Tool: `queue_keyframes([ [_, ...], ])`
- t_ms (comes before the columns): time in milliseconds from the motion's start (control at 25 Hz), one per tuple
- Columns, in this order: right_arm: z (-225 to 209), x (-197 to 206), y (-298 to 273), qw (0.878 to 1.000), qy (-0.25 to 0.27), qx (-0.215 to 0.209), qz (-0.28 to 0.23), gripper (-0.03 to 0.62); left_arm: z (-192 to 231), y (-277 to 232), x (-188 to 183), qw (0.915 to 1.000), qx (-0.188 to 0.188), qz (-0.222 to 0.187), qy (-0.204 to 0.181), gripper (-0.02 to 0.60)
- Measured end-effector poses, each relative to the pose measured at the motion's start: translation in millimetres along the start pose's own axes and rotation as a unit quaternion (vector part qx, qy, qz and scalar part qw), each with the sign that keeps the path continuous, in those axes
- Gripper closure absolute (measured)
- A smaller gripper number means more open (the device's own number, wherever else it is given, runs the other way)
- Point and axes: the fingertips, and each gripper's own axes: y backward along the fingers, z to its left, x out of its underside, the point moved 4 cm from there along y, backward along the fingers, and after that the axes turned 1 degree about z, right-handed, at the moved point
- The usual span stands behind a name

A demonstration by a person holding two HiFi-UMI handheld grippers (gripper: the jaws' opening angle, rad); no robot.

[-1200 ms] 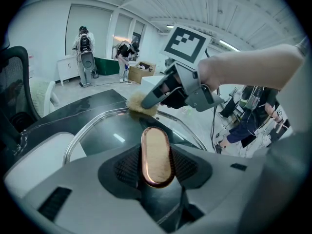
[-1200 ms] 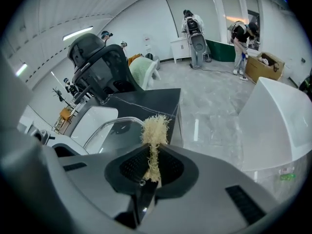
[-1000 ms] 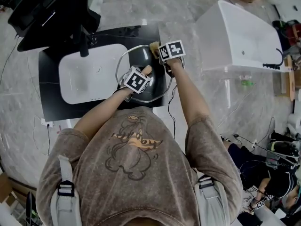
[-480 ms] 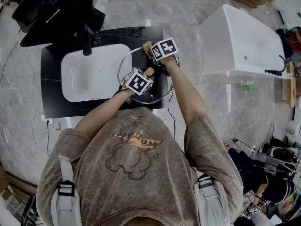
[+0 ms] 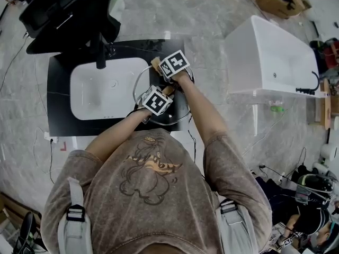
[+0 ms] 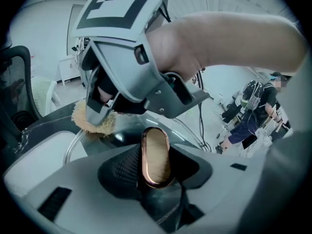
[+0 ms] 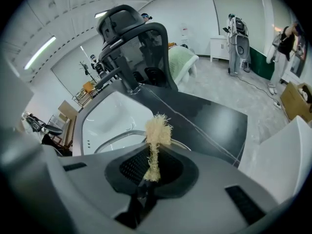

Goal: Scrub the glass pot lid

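The glass pot lid (image 5: 181,108), with a steel rim, is held up over the black counter just right of the sink. My left gripper (image 5: 166,91) is shut on its oval, copper-rimmed handle (image 6: 155,156), which stands upright between the jaws. My right gripper (image 5: 159,64) is shut on a tuft of pale fibrous scrubber (image 7: 157,130). In the left gripper view the scrubber (image 6: 91,122) presses on the lid's far left edge, near the rim (image 6: 73,143). The lid's rim (image 7: 113,139) curves just beyond the right jaws.
A white sink basin (image 5: 100,91) sits in the black countertop (image 5: 58,89), with a dark faucet (image 5: 100,53) behind it. A black office chair (image 5: 63,15) stands beyond the counter. A white tub-like unit (image 5: 270,54) is to the right. Cables trail on the floor.
My right gripper has slid the scrubber leftward along the far part of the lid and rolled a little. The left gripper keeps its hold on the handle in about the same place.
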Motion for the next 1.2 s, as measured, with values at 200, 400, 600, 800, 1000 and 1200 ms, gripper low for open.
queue_keyframes([
  [200,10,-5,-5,0.998,0.054,-0.007,0.026,0.549,1,0,-2,1.0000,0.003,-0.006,-0.001,0.396],
  [400,25,-8,-10,0.995,0.096,-0.026,0.029,0.549,-1,1,-2,0.9999,0.001,-0.010,0.000,0.396],
  [600,35,-7,-15,0.993,0.093,-0.068,-0.001,0.549,0,0,-1,0.9999,0.001,-0.014,0.002,0.396],
  [800,50,-7,-20,0.989,0.124,-0.083,0.006,0.549,1,-1,-2,0.9998,-0.001,-0.020,-0.005,0.396],
  [1000,53,-5,-20,0.988,0.113,-0.101,-0.003,0.549,-1,0,-2,0.9998,0.002,-0.021,-0.002,0.394],
  [1200,63,-2,-21,0.985,0.118,-0.127,0.001,0.549,-2,0,-2,0.9997,0.001,-0.023,-0.003,0.394],
])
